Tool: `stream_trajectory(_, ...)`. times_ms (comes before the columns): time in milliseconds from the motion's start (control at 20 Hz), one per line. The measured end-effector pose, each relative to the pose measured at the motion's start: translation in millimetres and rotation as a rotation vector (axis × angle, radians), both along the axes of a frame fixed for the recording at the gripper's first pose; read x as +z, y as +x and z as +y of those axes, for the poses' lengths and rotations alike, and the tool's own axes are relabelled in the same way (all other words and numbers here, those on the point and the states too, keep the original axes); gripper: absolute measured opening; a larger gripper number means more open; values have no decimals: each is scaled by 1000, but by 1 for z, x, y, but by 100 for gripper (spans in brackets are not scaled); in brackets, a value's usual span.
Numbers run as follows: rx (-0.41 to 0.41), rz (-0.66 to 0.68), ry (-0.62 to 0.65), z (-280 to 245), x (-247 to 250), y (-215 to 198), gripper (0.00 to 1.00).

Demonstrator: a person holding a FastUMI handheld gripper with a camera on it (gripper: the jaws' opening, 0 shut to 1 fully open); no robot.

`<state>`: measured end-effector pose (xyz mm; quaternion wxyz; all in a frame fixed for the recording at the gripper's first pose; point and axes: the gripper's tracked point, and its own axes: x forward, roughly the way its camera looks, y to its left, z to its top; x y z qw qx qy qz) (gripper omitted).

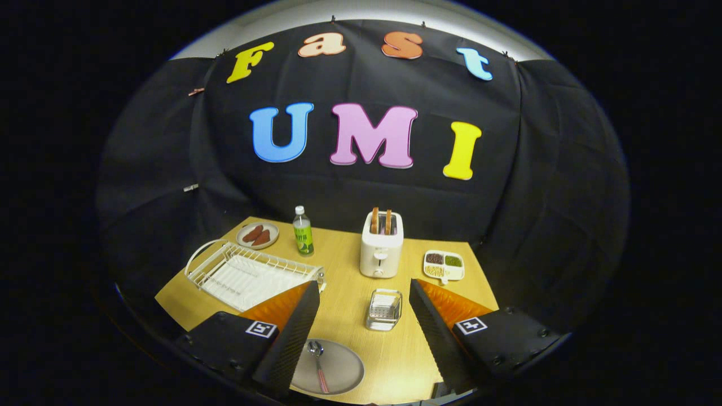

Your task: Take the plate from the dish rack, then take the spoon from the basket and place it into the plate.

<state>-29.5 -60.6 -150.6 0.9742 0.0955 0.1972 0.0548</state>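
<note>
Your gripper (pixel 364 316) hangs above the near edge of the table (pixel 350 265) with its fingers spread wide and nothing held between them.

Judging by how things lie, the task looks finished. The plate (pixel 338 369) sits flat at the near edge of the table, just inside your left finger, which hides part of its rim. The spoon (pixel 318 363) lies in the plate, bowl pointing toward the far edge and handle toward you. The dish rack (pixel 254 273) stands along the left edge with its slots bare, and the basket (pixel 384 309), a small clear one in the middle of the table between your fingers, appears to hold no cutlery, though its contents are hard to read through the walls. I see nothing left for you to do beyond pulling clear without brushing the plate's rim.

The count:
- One plate and one spoon.
- One dish rack and one basket.
- One toaster (pixel 382 251) toward the far edge, with two slices standing in its slots.
- One green-labelled bottle (pixel 303 231) at the far edge beside the rack.
- One small dish (pixel 258 235) at the far left corner, carrying what look like two sausages.
- One divided tray (pixel 444 265) near the right edge, with three compartments of small dry foods.
</note>
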Motion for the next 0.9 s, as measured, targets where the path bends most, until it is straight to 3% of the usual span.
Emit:
stream_trajectory(550,-183,-319,-20,-52,144,0,98)
stream_trajectory(900,-195,-338,-49,-62,142,-8,98)
